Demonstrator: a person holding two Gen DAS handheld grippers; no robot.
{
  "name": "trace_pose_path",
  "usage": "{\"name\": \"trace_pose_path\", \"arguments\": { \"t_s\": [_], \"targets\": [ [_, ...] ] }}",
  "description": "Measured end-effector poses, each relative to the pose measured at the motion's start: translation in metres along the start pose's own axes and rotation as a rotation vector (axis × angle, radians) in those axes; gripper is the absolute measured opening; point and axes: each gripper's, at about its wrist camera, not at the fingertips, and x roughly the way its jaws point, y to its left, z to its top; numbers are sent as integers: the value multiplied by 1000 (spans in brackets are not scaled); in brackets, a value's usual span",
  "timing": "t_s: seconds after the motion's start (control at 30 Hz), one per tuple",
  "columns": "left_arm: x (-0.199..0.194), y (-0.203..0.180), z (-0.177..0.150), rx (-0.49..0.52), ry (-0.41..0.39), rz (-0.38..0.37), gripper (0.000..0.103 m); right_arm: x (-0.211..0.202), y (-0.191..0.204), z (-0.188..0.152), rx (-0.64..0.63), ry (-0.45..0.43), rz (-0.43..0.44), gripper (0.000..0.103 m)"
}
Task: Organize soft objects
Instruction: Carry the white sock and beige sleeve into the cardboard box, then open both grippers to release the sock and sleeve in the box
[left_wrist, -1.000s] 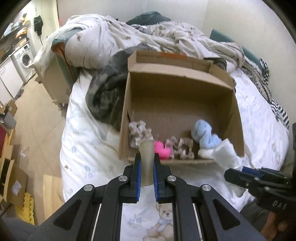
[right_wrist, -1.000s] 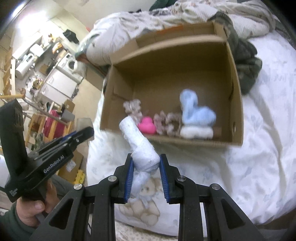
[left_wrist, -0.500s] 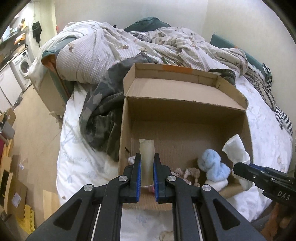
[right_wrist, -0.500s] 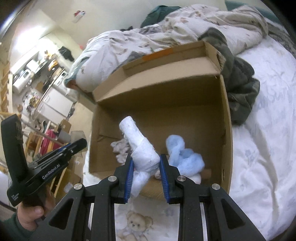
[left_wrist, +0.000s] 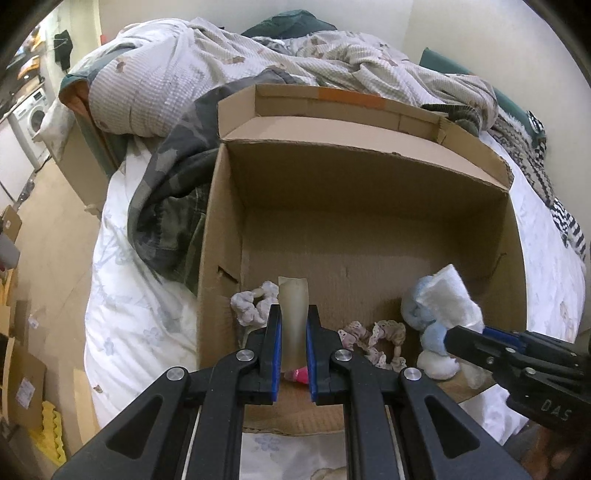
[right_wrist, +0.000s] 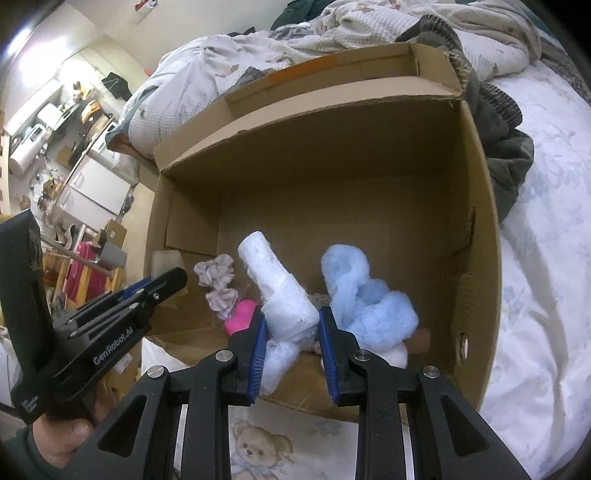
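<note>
An open cardboard box lies on the bed; it also shows in the right wrist view. My left gripper is shut on a beige soft strip, held over the box's near left part. My right gripper is shut on a white rolled cloth, held over the box's near edge; this cloth also shows in the left wrist view. Inside the box lie a light blue fluffy piece, a grey scrunchie, a pink item and a lacy scrunchie.
A rumpled duvet and a dark camouflage garment lie behind and left of the box. The white printed sheet spreads to the right. The floor with cardboard boxes lies off the bed's left edge.
Both grippers have moved forward and down toward the box with their items still held. The box now fills both views and the held items are over its near part.
</note>
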Motion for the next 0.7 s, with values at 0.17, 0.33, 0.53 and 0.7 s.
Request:
{"name": "trace_pose_path", "arguments": {
  "t_s": [0.17, 0.33, 0.53, 0.7],
  "targets": [
    [5, 2, -1, -16, 19, 6, 16, 9, 0, 0, 13, 20, -15, 29],
    [4, 1, -3, -19, 18, -5, 21, 9, 2, 1, 17, 16, -15, 29],
    [-5, -6, -6, 16, -12, -13, 29, 2, -5, 2, 47, -6, -7, 30],
    [-13, -5, -7, 8, -36, 3, 49, -8, -7, 3, 67, -53, -2, 64]
  ]
}}
